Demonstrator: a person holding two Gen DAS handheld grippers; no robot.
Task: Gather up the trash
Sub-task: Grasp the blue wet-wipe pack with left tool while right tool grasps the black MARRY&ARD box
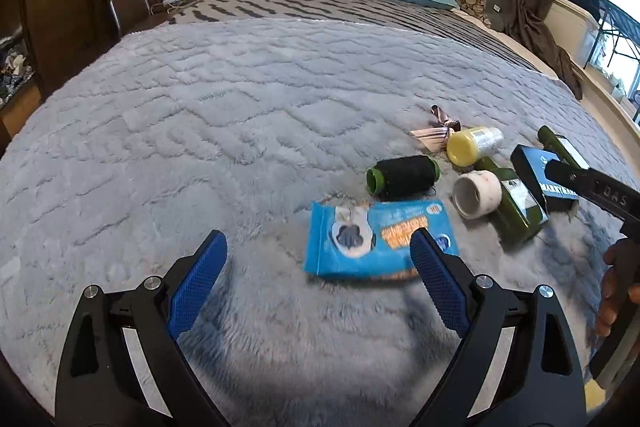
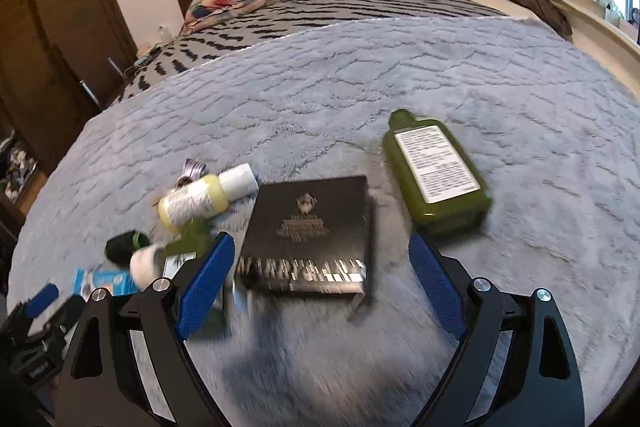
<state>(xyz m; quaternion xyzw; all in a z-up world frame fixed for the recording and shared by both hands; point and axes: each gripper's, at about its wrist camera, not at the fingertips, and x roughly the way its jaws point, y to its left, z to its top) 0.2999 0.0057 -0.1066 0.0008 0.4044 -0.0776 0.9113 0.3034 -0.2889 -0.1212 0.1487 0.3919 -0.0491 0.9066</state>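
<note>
Right wrist: your right gripper (image 2: 322, 277), wide, lines up on the box (image 2: 310, 223); close next. Left gripper (image 1: 318, 277), wide, nears the wipes (image 1: 376, 237).

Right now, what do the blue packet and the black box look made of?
Blue packet: thin glossy plastic film, judging by its limp, creased, printed face. Black box: probably coated cardboard, with sharp folded edges, a matte face and shiny metallic lettering.

The black box's (image 2: 308, 235) lettering is blurred; blue tool (image 2: 40, 301) cut off.
</note>
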